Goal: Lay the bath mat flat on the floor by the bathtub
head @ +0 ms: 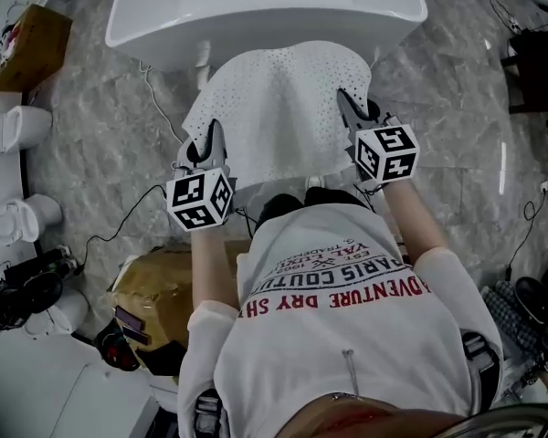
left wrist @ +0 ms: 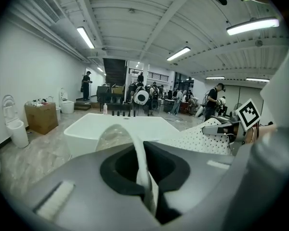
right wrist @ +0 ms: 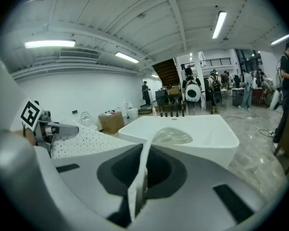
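Observation:
The white perforated bath mat (head: 279, 108) hangs stretched between my two grippers, held above the marble floor in front of the white bathtub (head: 265, 12). My left gripper (head: 204, 147) is shut on the mat's near left edge, and the mat (left wrist: 143, 170) shows as a thin white strip pinched in its jaws. On the near right edge my right gripper (head: 356, 117) is shut too, with the mat (right wrist: 138, 184) clamped upright between its jaws. The tub (left wrist: 120, 129) lies straight ahead in both gripper views, and the tub (right wrist: 192, 134) is empty.
A cardboard box (head: 160, 290) sits on the floor by my left side, with black cables (head: 119, 231) trailing from it. Toilets (head: 18, 217) line the left wall and another box (head: 27, 44) stands at far left. People stand far behind the tub.

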`<state>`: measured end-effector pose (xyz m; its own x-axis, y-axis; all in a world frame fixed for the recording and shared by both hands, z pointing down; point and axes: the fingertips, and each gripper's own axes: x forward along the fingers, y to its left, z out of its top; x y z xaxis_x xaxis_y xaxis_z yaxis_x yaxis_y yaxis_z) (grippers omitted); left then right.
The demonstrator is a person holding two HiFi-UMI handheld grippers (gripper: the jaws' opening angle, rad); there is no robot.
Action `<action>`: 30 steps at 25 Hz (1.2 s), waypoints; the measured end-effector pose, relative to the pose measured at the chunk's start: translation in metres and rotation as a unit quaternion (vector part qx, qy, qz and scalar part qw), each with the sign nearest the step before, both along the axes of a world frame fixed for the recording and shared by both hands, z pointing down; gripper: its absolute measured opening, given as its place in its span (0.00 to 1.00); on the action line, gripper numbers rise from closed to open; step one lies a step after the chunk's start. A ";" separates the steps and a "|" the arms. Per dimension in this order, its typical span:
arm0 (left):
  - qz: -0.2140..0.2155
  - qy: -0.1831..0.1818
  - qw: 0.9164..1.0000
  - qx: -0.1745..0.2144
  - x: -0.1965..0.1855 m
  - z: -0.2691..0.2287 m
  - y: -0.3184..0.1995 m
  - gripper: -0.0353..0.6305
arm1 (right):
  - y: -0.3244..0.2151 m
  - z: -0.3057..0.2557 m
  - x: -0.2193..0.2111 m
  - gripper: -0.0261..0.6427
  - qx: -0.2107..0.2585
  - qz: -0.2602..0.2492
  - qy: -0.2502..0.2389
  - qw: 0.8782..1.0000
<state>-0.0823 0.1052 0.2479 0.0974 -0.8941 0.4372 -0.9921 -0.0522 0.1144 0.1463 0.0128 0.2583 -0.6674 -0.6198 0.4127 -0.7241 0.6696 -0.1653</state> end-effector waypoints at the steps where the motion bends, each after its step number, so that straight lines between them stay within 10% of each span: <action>1: 0.000 0.003 1.000 -0.005 -0.004 0.005 -0.009 0.08 | -0.009 0.004 -0.003 0.07 -0.004 -0.001 0.004 1.000; 15: 0.080 0.018 0.993 -0.090 -0.061 0.127 -0.151 0.08 | -0.113 0.124 -0.062 0.07 -0.074 0.030 0.063 0.995; 30: 0.058 0.036 0.982 -0.174 -0.116 0.400 -0.201 0.08 | -0.156 0.390 -0.098 0.07 -0.136 0.015 0.120 0.983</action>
